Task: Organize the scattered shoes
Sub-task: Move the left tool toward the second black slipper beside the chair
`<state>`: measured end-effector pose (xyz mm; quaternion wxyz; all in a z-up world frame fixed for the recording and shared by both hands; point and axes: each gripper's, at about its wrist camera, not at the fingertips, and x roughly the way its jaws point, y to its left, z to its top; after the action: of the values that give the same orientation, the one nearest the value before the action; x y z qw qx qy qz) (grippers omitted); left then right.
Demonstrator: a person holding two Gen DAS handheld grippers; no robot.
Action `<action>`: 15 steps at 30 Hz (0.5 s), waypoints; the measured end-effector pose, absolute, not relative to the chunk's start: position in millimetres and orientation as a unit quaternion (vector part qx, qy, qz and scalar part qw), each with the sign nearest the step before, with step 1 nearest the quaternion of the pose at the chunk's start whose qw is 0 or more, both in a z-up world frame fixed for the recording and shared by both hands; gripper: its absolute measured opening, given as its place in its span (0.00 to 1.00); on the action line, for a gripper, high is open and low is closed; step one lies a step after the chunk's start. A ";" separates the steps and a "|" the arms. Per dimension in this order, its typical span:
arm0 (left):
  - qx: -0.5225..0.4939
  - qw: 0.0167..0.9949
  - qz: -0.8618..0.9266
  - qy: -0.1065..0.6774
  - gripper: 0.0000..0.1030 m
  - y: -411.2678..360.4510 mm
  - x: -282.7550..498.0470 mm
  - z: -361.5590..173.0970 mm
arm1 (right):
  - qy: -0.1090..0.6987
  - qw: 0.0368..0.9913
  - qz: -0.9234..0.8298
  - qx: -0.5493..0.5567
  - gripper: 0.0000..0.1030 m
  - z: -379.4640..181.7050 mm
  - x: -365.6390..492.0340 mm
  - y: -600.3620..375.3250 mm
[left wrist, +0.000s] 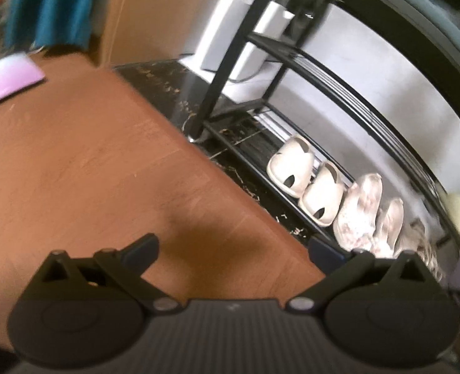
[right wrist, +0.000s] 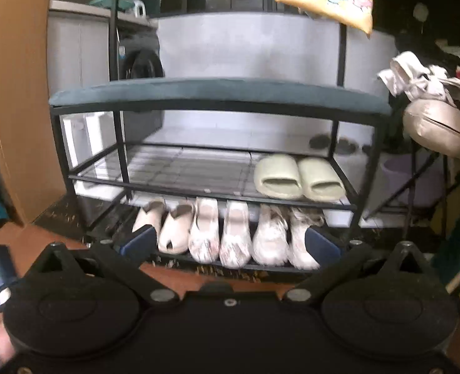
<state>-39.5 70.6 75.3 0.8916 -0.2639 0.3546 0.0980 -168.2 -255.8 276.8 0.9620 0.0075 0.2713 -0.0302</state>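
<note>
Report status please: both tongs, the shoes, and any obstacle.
Left tongs open, empty. Right tongs open, empty. Six pale shoes on bottom shelf, green slippers on middle shelf of rack. Nothing in the way.

The middle shelf lay bare left of the green slippers; six shoes crowded the bottom row.

Left gripper: jaws spread wide apart, nothing held between them, unit angled downward and tilted. Right gripper: jaws likewise spread wide, nothing gripped, unit held roughly level and pointing forward. Both dark blue fingertips visible, unobstructed.
</note>
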 end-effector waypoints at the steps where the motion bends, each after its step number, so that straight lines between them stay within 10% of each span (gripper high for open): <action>1: -0.251 0.896 0.087 0.357 0.99 50.2 -37.9 76.7 | 0.279 0.960 -0.034 0.006 1.00 280.7 -169.6 -263.3; 15: -0.145 0.843 -0.199 0.478 0.99 -271.7 -42.1 68.0 | 0.295 0.933 -0.194 0.071 1.00 259.7 -241.8 -420.9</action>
<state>-42.1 -271.7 68.0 0.8431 -0.1451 0.4781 -0.1988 -241.8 -420.9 259.7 0.9328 0.0713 0.2951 -0.1944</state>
